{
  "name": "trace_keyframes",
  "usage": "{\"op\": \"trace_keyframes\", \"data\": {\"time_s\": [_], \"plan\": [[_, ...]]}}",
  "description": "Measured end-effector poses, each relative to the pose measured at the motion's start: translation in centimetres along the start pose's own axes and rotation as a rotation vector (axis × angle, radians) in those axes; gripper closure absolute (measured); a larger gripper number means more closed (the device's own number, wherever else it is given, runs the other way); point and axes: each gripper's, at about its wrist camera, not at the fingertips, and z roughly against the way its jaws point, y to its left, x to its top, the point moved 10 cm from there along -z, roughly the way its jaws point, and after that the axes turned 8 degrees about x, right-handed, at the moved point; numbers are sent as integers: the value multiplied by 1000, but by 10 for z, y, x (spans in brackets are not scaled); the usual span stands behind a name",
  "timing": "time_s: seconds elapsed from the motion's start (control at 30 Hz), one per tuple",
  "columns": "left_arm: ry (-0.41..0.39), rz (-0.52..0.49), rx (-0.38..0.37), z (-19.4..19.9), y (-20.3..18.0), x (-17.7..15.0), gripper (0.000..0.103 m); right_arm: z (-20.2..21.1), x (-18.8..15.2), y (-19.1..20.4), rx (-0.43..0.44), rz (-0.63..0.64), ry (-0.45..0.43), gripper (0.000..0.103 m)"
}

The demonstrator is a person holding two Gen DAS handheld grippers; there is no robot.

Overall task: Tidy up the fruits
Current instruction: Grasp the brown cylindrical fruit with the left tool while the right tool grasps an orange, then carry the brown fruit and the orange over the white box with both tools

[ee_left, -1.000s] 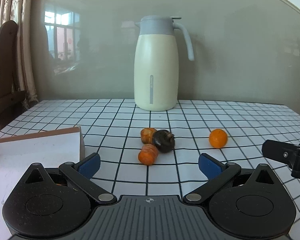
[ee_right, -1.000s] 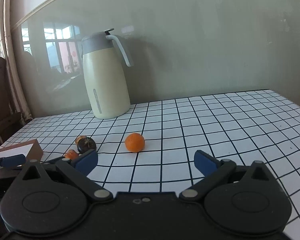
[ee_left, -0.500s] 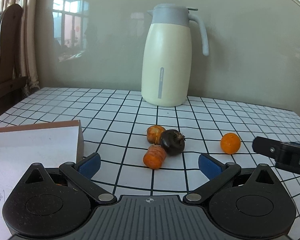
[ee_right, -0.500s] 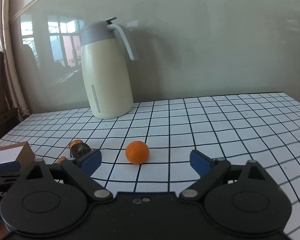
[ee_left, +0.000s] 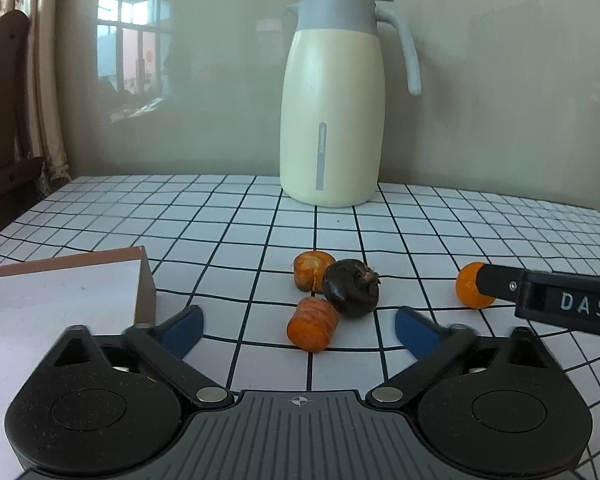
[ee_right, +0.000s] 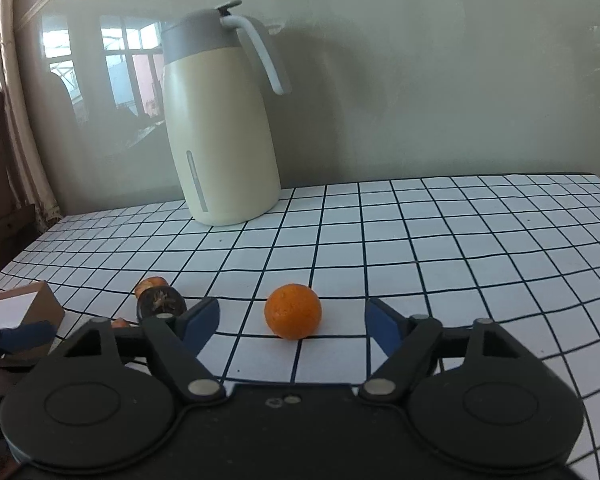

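Observation:
A small orange (ee_right: 293, 311) lies on the checked tablecloth just ahead of my right gripper (ee_right: 293, 322), which is open and empty, its blue pads either side of the fruit. In the left wrist view the orange (ee_left: 467, 286) is partly hidden behind the right gripper's arm (ee_left: 548, 298). A dark round fruit (ee_left: 352, 288) touches two orange carrot-like pieces (ee_left: 312, 323) (ee_left: 310, 268) just ahead of my open, empty left gripper (ee_left: 298, 326). The dark fruit also shows in the right wrist view (ee_right: 160, 302).
A cream thermos jug (ee_left: 332, 120) with a grey lid stands at the back by the wall. A brown-edged box with a white top (ee_left: 56, 300) sits at the left front. A wooden chair (ee_left: 0, 120) stands beyond the table's left edge.
Both grippers have moved forward toward the fruits, which now look larger and closer. The right gripper's arm now covers part of the orange in the left wrist view. Both stay open.

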Motion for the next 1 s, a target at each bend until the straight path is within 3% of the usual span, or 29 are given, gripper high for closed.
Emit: {"op": "trace_keyframes", "data": {"time_s": [0.07,0.27,0.43,0.57,0.7,0.77,1.0], "plan": [[33,-1,-19,-7,-2,-3,22,-6,1,1,3,-2,9,34],[25,-32,-15,-13,-9,-2,23,-20,-1,3,-2,5,43,38],[33,-58,-24,-17,-16,-4,37,-27,-2,-1,-5,-3,56,48],[53,-57,-40,-21,-20,-6,55,-34,-3,-2,-4,-10,70,57],[64,-55,-47,-24,-21,-6,61,-40,-2,-2,-2,-10,77,66],[68,-50,-44,-25,-20,-7,70,-41,-2,-2,-19,4,78,73],[65,-53,-56,-21,-22,-8,71,-35,-4,-1,-19,8,75,74]]}}
